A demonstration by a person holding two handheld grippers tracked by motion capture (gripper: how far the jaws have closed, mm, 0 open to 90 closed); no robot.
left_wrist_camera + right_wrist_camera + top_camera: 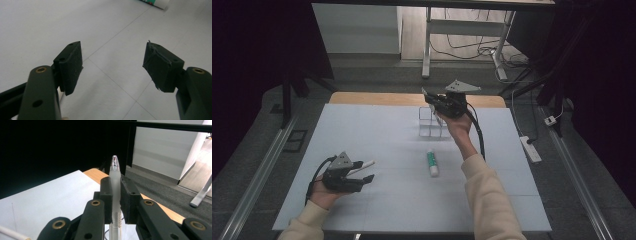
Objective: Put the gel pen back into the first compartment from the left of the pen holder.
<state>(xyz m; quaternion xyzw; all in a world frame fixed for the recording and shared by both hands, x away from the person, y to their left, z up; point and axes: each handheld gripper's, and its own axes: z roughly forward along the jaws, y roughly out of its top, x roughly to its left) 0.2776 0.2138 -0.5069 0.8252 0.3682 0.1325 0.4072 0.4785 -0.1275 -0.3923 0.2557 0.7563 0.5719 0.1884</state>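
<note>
The right tongs point(115, 200) are clamped shut on a clear pen point(115, 177), the pads gripping its frosted barrel about midway so the tip sticks out past them. In the high view the right tongs point(432, 102) hang above a clear holder point(430, 122) at the far middle of the worktop point(377, 135). That mid-barrel hold leaves the pen free at both ends, which would suit lowering it end-first into one of the holder's compartments. I judge that to be the step in hand, with the pen raised over the holder and not yet in it.

The left tongs point(113, 66) stand wide open with nothing between the pads, just bare worktop beyond them. In the high view the left tongs point(362, 172) rest low at the near left, and a white stick point(364, 165) lies just beside their jaws; whether it touches them I cannot tell. Parked open next to it, they look ready to take it up next.

A green-and-white tube point(432, 162) lies flat on the worktop near the middle, between the two hands and apart from the holder, likely waiting its turn.
</note>
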